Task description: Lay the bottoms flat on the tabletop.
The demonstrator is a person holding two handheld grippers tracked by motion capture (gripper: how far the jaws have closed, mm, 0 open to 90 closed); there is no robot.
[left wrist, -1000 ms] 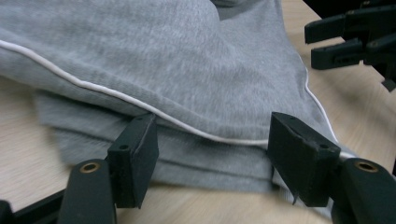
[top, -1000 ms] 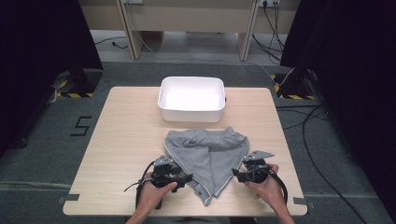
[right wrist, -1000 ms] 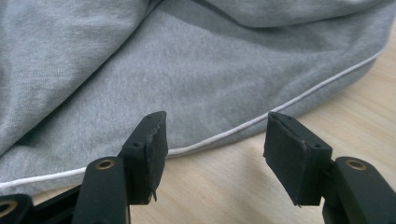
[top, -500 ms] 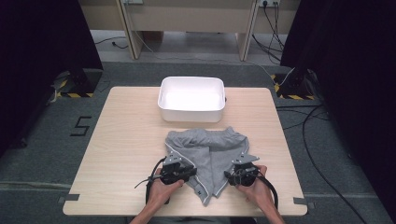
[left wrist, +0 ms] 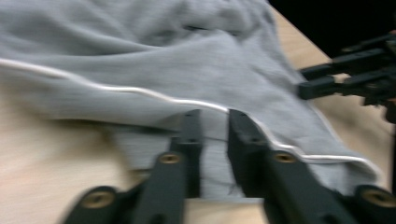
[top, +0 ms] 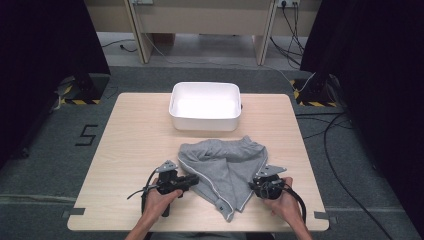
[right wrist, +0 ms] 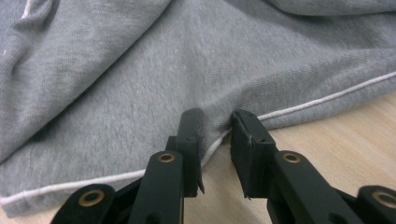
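grey garment (top: 223,167) lies crumpled on the near half of the wooden table (top: 135,145), white piping along its edges, one corner pointing toward the near edge. white tub (top: 205,106) stands just beyond it at the far middle of the table, apart from the cloth.

left gripper (top: 192,179), held in the person's left hand (top: 161,199), sits at the garment's left edge, jaws pointing right. in the left gripper view (left wrist: 214,122) the jaws stand a little apart with the piped hem and a fold of grey cloth between them; picture blurred, cannot tell if they pinch it.

right gripper (top: 253,184), in the right hand (top: 283,200), meets the garment's right edge. in the right gripper view (right wrist: 215,122) its jaws have a narrow gap, the piped hem bunched up between the tips.
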